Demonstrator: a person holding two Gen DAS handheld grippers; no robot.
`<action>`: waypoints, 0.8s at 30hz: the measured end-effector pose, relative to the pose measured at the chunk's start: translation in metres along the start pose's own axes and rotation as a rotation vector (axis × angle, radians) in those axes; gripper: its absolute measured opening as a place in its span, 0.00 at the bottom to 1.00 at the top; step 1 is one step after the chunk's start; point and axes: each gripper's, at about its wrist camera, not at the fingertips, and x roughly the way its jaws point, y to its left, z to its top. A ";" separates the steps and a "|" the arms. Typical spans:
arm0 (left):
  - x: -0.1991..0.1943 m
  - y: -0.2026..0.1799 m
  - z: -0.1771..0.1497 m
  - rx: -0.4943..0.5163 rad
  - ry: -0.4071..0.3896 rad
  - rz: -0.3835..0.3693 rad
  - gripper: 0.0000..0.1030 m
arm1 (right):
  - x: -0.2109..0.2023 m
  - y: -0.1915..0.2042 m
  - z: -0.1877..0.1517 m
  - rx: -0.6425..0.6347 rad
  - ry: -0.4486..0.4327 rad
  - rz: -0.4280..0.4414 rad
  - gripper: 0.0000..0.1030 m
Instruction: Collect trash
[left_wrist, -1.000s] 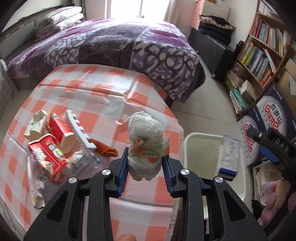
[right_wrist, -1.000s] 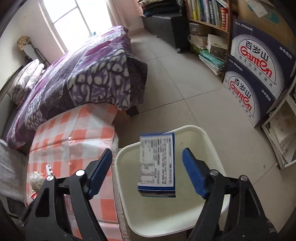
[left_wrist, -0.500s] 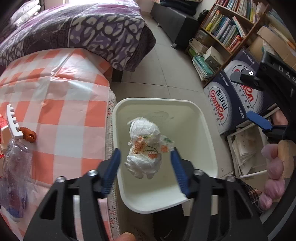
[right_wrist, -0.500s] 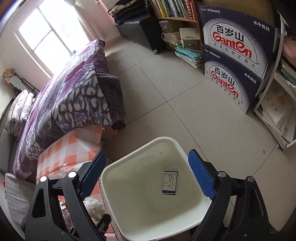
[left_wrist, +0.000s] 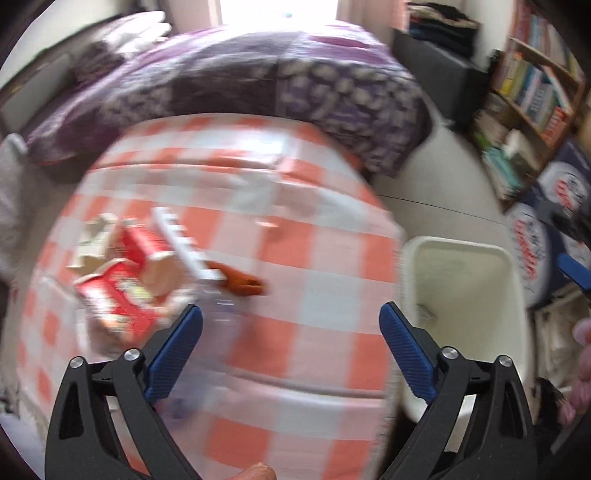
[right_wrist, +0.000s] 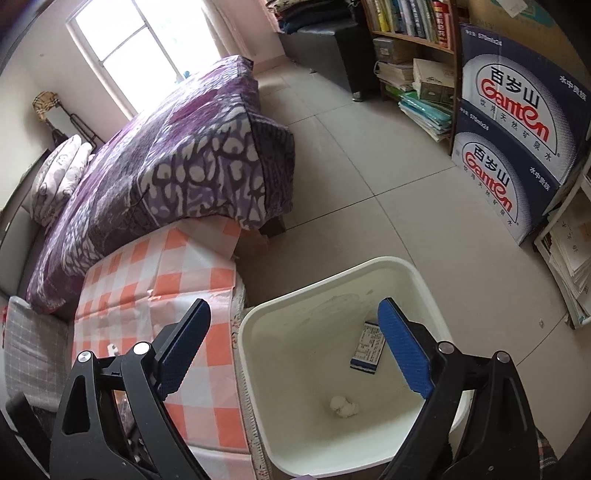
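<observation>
The left wrist view is blurred by motion. My left gripper (left_wrist: 290, 308) hangs over the orange-checked table (left_wrist: 314, 258), its jaws opening with nothing between them. Left of it lies a trash pile: red cartons (left_wrist: 118, 295), a white toothed plastic piece (left_wrist: 181, 240) and an orange-brown scrap (left_wrist: 243, 284). Beside the table's right edge stands the white bin (left_wrist: 461, 295). My right gripper (right_wrist: 293, 304) is above the bin (right_wrist: 295, 350), jaws opening and empty. On the bin's floor lie a blue-and-white box (right_wrist: 367, 349) and a crumpled white wad (right_wrist: 344, 406).
A bed with a purple patterned cover (right_wrist: 177, 155) stands behind the table. Blue water-bottle cartons (right_wrist: 517, 129) and a bookshelf (right_wrist: 413, 33) with stacked books line the right wall. Tiled floor (right_wrist: 369, 184) lies between the bed and the shelf.
The left gripper carried the wad from the table over the bin, let it go, opened wide and swung back over the table. The right gripper dropped the blue-and-white box, which now lies in the bin.
</observation>
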 end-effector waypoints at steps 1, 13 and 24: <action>0.000 0.015 0.001 -0.022 0.007 0.051 0.93 | 0.001 0.007 -0.003 -0.016 0.005 0.006 0.86; 0.003 0.159 -0.022 -0.240 0.211 0.117 0.93 | 0.022 0.095 -0.043 -0.237 0.083 0.082 0.86; 0.046 0.192 -0.038 -0.280 0.339 0.022 0.78 | 0.039 0.161 -0.084 -0.391 0.144 0.168 0.86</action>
